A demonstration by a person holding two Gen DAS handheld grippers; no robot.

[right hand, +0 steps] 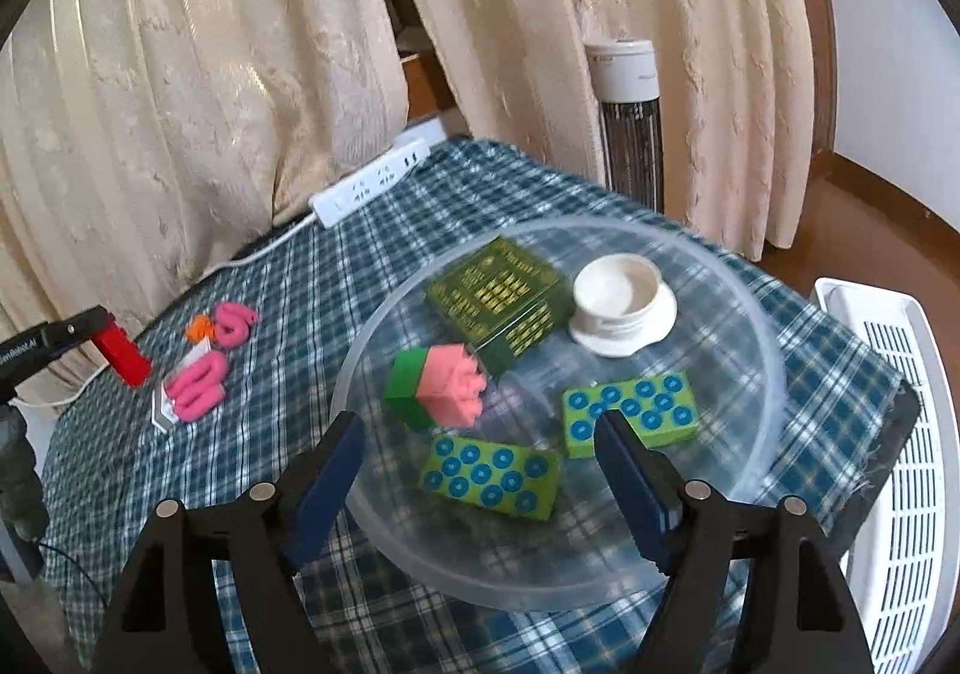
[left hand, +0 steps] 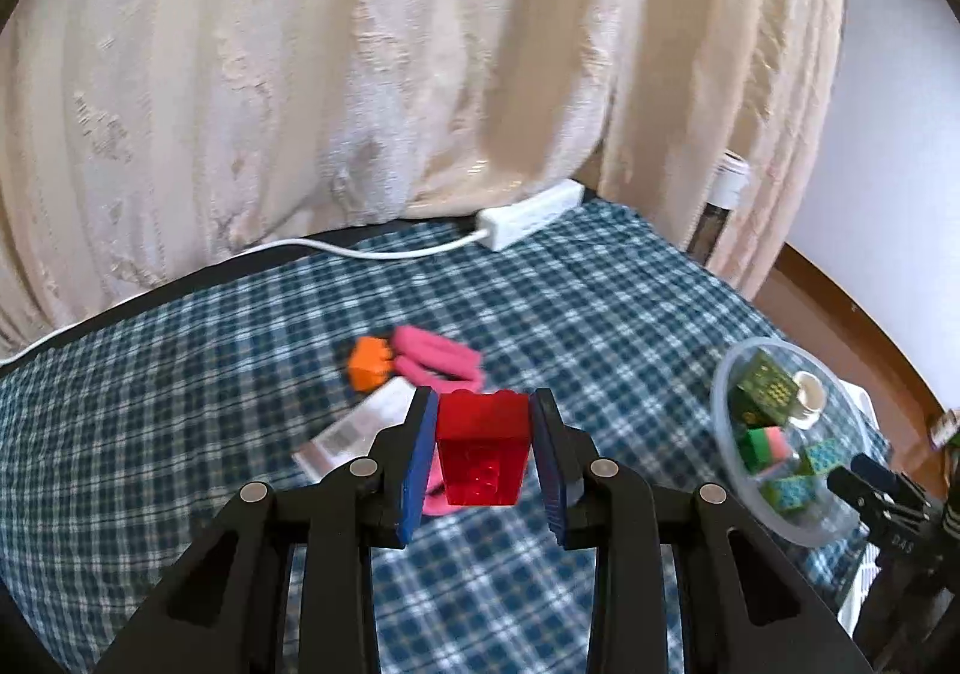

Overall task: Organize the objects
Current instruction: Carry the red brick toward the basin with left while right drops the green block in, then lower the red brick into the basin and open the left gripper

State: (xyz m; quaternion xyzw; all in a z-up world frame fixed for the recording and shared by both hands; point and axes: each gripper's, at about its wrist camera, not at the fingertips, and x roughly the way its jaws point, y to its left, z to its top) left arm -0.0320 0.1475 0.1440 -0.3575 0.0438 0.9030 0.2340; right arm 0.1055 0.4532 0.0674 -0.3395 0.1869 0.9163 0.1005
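Left tool (left hand: 483, 422) is clamped on a red brick (left hand: 483, 446), both blue pads (left hand: 420, 458) pressed flat against its sides, and it hangs in the air above the checked cloth (left hand: 180, 404) on the table. In the right view that same brick (right hand: 123, 353) shows at the far left, held up off the cloth by the black tool tip. Right tool (right hand: 480, 458) is spread wide and holds nothing; its pads (right hand: 327, 470) straddle the near rim of the clear bowl (right hand: 762, 338), one outside the rim on the left, the other over the inside. In the bowl: a dark green box (right hand: 501, 302) with gold print, a white cup (right hand: 621, 299) just beside it on the right, a green-and-pink block (right hand: 441, 386) against the box's near corner, and two green tiles with blue dots (right hand: 492, 476), one near the front, the other to its right. Left of the bowl, out on the cloth, lie pink foam pieces (right hand: 201, 383), a small orange piece (right hand: 198, 327) touching the far one, and a silvery packet (left hand: 360, 425) under the near one. A white power strip (right hand: 375, 179) sits at the back edge by the curtain (right hand: 180, 74). A white basket (right hand: 900, 404) stands beside the table on the right.
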